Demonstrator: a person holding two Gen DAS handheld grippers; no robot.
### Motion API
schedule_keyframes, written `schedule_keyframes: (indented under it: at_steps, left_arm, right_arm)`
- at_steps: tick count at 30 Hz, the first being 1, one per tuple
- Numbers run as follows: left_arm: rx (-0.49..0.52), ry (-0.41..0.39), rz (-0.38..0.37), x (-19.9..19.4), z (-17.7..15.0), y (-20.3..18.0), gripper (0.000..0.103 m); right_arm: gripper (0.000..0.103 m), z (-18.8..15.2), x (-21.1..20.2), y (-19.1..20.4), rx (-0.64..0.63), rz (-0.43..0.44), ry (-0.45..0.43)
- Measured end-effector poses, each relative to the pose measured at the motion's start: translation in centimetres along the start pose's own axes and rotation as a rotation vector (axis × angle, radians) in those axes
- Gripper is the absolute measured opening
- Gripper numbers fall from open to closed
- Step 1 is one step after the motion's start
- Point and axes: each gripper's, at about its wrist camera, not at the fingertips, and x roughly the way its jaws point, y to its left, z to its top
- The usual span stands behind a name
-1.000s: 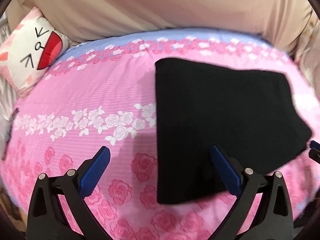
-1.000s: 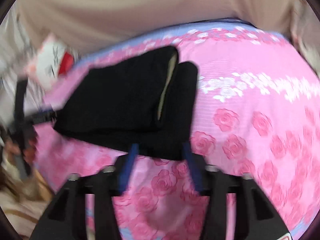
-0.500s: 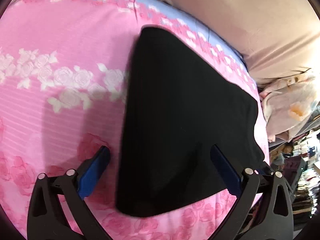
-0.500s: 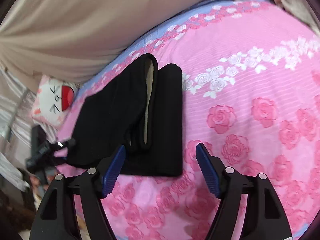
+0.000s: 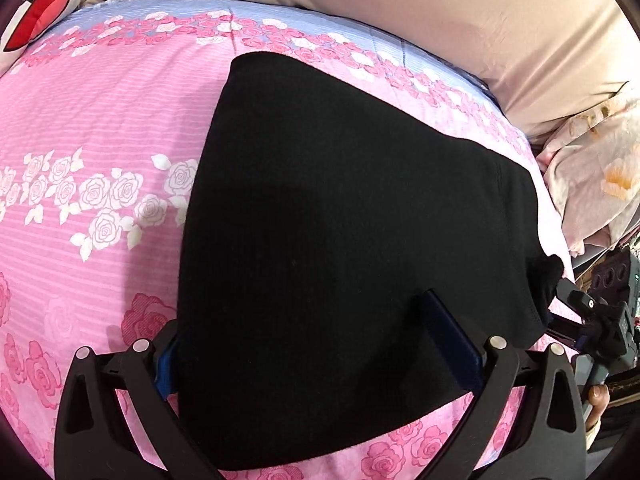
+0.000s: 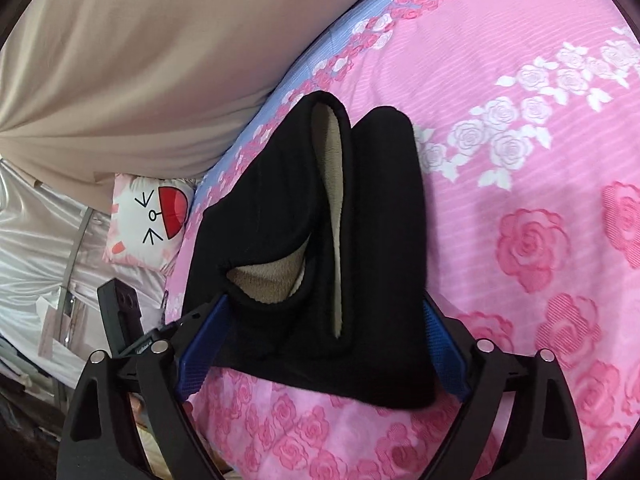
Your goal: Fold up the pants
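Observation:
The black pants (image 5: 340, 220) lie folded into a compact stack on the pink rose bedsheet (image 5: 88, 128). My left gripper (image 5: 304, 344) is open, its blue pads straddling the near end of the stack, the left pad partly hidden under the cloth edge. In the right wrist view the pants (image 6: 376, 240) show their open end with beige lining. My right gripper (image 6: 320, 320) is open, its blue pads on either side of that end. The right gripper also shows in the left wrist view (image 5: 580, 308) at the stack's right corner.
A beige blanket (image 5: 400, 8) lies along the far side of the bed. A cat-face pillow (image 6: 148, 216) sits at the bed's corner. A floral cloth (image 5: 600, 168) lies off the right edge. The left gripper's body (image 6: 120, 312) shows at the left.
Both grippers have moved in close to the folded pants and now straddle opposite ends of the stack. Both stay open.

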Motion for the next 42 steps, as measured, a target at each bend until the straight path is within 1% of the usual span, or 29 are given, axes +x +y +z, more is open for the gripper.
schedule_keyframes:
  at_steps: [2,6,8,11,13,16,17,18,19,20,21,22,23,24,25,26,28,30,33,35,36,37,38,39,40,41,42]
  left_arm:
    - [0.008,-0.012,0.005,-0.1,-0.2,0.0,0.098]
    - [0.015,-0.005,-0.021,-0.2,-0.3,0.3,0.098]
    - [0.016,0.001,-0.034,-0.2,-0.3,0.4,0.098]
    - [0.035,0.007,-0.015,-0.1,-0.3,0.1,0.098]
    - [0.046,0.005,0.002,0.2,-0.4,-0.4,0.098]
    - [0.052,0.003,0.017,0.3,-0.5,-0.6,0.098]
    - [0.051,0.003,0.017,0.3,-0.6,-0.6,0.098]
    - [0.048,-0.001,0.015,0.3,-0.6,-0.5,0.098]
    - [0.043,-0.011,0.013,0.4,-0.7,-0.5,0.098]
    - [0.04,-0.022,0.014,0.4,-0.8,-0.5,0.093]
    - [0.033,-0.043,0.024,0.3,-0.8,-0.5,0.082]
    - [0.028,-0.069,0.043,-0.2,-0.8,-0.6,0.064]
    - [0.017,-0.08,0.031,-0.9,-0.5,-0.5,0.045]
    - [0.016,-0.084,0.021,-1.4,-0.2,-0.4,0.036]
    - [0.022,-0.078,-0.018,-2.1,0.3,-0.3,0.032]
    - [0.019,-0.074,-0.051,-2.7,0.6,0.1,0.03]
    - [0.014,-0.057,-0.078,-3.4,0.3,0.5,0.03]
    - [0.009,-0.033,-0.105,-4.1,-0.6,0.6,0.03]
    - [0.039,0.012,-0.13,-5.2,-3.3,0.4,0.031]
    - [0.055,0.047,-0.115,-4.9,-5.0,0.0,0.037]
    - [0.051,0.053,-0.097,-4.6,-5.6,0.2,0.043]
    - [0.036,0.065,-0.069,-3.6,-5.9,0.5,0.061]
    - [0.005,0.089,-0.053,-2.7,-6.1,0.9,0.087]
    - [-0.024,0.075,-0.086,-2.3,-6.2,1.1,0.095]
    - [-0.015,0.06,-0.081,-2.1,-6.2,0.6,0.091]
    - [0.022,0.048,-0.036,-2.1,-6.2,-0.1,0.065]
    - [0.054,0.04,-0.038,-2.2,-6.2,-0.6,0.06]
  right_arm:
    - [0.094,0.2,-0.1,0.0,0.003,0.01,0.017]
    - [0.094,0.4,-1.9,-1.8,0.094,0.132,0.005]
    - [0.094,0.5,-2.2,-2.1,0.111,0.15,0.003]
    - [0.094,1.0,-1.7,-2.1,0.14,0.197,0.035]
    - [0.094,1.5,-1.1,-1.3,0.106,0.15,0.051]
    - [0.093,1.1,0.3,-0.5,0.032,0.044,0.081]
    - [0.092,0.8,0.5,0.0,-0.014,0.005,0.075]
    - [0.089,0.2,0.6,0.7,-0.078,-0.035,0.061]
    - [0.061,-0.2,0.7,1.2,-0.118,-0.089,0.039]
    - [0.047,-0.4,0.7,1.4,-0.128,-0.124,0.028]
    - [0.042,-0.7,0.5,1.8,-0.133,-0.113,0.001]
    - [0.038,-0.8,0.0,2.5,-0.155,-0.114,-0.025]
    - [0.036,-0.9,-0.7,3.5,-0.192,-0.128,-0.053]
    - [0.035,-1.0,-1.2,4.3,-0.211,-0.12,-0.073]
    - [0.035,-1.2,-1.7,5.1,-0.229,-0.11,-0.087]
    - [0.035,-1.3,-2.1,5.5,-0.243,-0.108,-0.094]
    - [0.034,-2.0,-2.9,6.3,-0.253,-0.097,-0.091]
    - [0.034,-3.1,-3.9,6.0,-0.248,-0.098,-0.069]
    - [0.035,-5.1,-5.2,4.4,-0.171,-0.081,-0.03]
    - [0.039,-6.4,-5.0,3.1,-0.13,-0.09,-0.003]
    - [0.045,-6.9,-4.3,2.2,-0.102,-0.113,0.005]
    - [0.056,-7.0,-3.6,1.3,-0.081,-0.133,0.011]
    - [0.058,-7.0,-3.2,0.4,-0.063,-0.128,0.011]
    - [0.058,-6.8,-3.1,0.0,-0.051,-0.095,-0.023]
    - [0.05,-6.7,-3.1,-0.1,-0.049,-0.102,-0.023]
    - [0.044,-6.7,-3.0,0.2,-0.056,-0.099,-0.023]
    - [0.04,-6.6,-3.1,0.9,-0.073,-0.103,-0.033]
